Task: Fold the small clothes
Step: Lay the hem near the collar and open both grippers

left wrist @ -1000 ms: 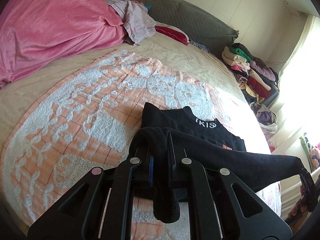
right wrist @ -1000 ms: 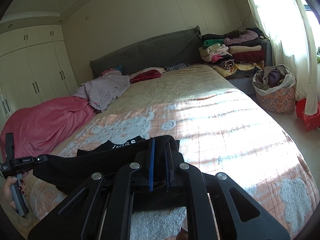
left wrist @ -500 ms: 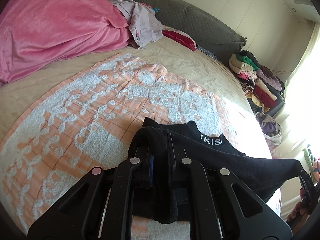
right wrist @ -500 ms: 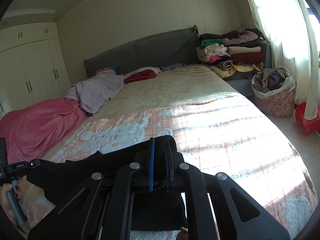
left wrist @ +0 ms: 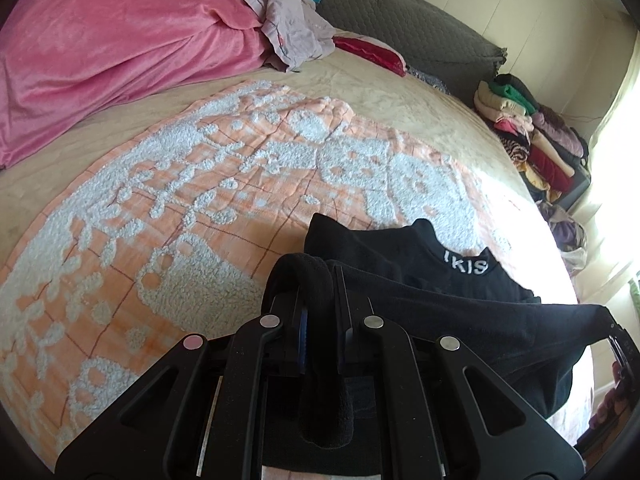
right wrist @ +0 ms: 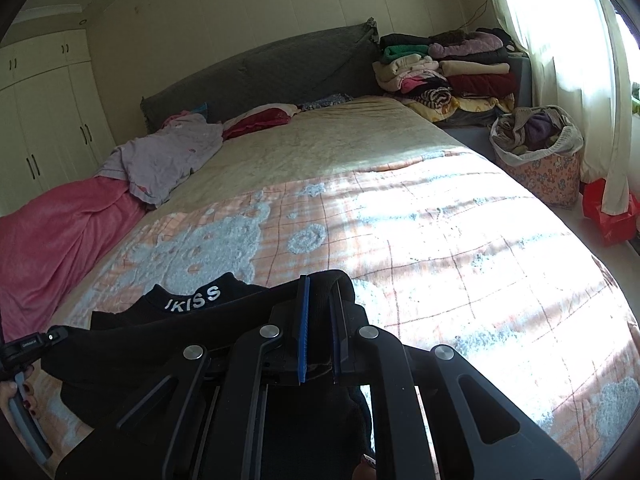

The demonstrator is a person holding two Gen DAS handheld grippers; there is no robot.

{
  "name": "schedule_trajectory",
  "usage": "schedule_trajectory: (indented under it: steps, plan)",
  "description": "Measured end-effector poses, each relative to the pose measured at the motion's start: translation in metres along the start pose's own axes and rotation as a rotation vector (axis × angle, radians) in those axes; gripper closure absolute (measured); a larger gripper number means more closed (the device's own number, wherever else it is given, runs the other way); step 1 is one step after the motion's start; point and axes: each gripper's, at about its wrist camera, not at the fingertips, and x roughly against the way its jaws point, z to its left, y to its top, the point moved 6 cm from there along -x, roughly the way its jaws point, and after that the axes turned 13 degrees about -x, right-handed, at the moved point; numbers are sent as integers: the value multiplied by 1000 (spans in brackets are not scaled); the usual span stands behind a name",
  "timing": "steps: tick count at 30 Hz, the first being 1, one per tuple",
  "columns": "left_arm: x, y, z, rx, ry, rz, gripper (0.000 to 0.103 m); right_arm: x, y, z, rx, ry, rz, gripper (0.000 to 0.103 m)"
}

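A bedroom, sunlight pouring through the curtain (right wrist: pixel 560 60) and washing out the near corner of the bed (right wrist: pixel 360 140). Across the bed lies an orange-and-white tufted blanket (left wrist: pixel 240 184), with a pink velvet cover (left wrist: pixel 112 48) heaped along one side and a lilac garment (right wrist: pixel 168 156) crumpled against the grey headboard (right wrist: pixel 272 68). Beyond the bed there's a stack of folded clothes (right wrist: pixel 448 68) and a flowered laundry basket (right wrist: pixel 540 168), stuffed full.

Now the action: a black garment (left wrist: pixel 460 312) is stretched between the two tools, just over the blanket. The left gripper (left wrist: pixel 320 292) has its jaws pressed together on a bunched edge of the black cloth, a thick roll of it looping over the tips and a tail hanging down between the arms. The right gripper (right wrist: pixel 320 304) pinches the opposite edge the same way, blue pads clamped on the fabric. Further back, a part of the garment with white lettering (right wrist: pixel 194 298) rests on the blanket. Its first letter is hard to read, and in the left view the word is cut short by a fold. What kind of garment it is, I can't tell. At the frame edges only fingertips with dark nail polish (right wrist: pixel 28 396) show.
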Motion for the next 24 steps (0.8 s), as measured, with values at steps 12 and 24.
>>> schedule_trajectory:
  steps: [12, 24]
  plan:
    - [-7, -10, 2, -75, 48, 21, 57, -13, -14, -5, 39, -67, 16, 57]
    - [30, -3, 2, -83, 40, -84, 41, 28, -23, -5, 72, -35, -19, 33]
